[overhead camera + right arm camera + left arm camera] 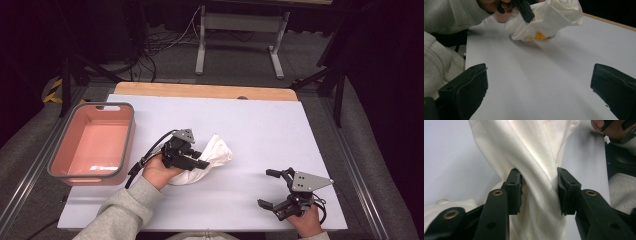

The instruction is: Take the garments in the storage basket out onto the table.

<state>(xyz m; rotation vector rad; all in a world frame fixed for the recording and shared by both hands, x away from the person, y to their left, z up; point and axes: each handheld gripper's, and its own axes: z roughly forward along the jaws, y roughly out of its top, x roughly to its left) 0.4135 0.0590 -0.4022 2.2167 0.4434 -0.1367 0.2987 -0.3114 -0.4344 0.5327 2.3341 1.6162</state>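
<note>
A white cloth (214, 154) lies bunched on the white table (260, 125), left of the middle. My left gripper (200, 163) lies over its near end. In the left gripper view the cloth (536, 157) runs as a twisted waist between the parted jaws of that gripper (539, 192) and loosely touches both pads (516, 192). My right gripper (265, 188) rests at the front right, open and with nothing in it. From the right gripper view (539, 85) the cloth (549, 17) shows a small yellow print (539, 35), with the left gripper (525, 11) on top of it.
A pink bin (131, 131) with a grey rim stands at the table's left edge, a scrap of white at its near end. A wooden strip (200, 90) borders the far edge. Table legs and cables sit beyond it.
</note>
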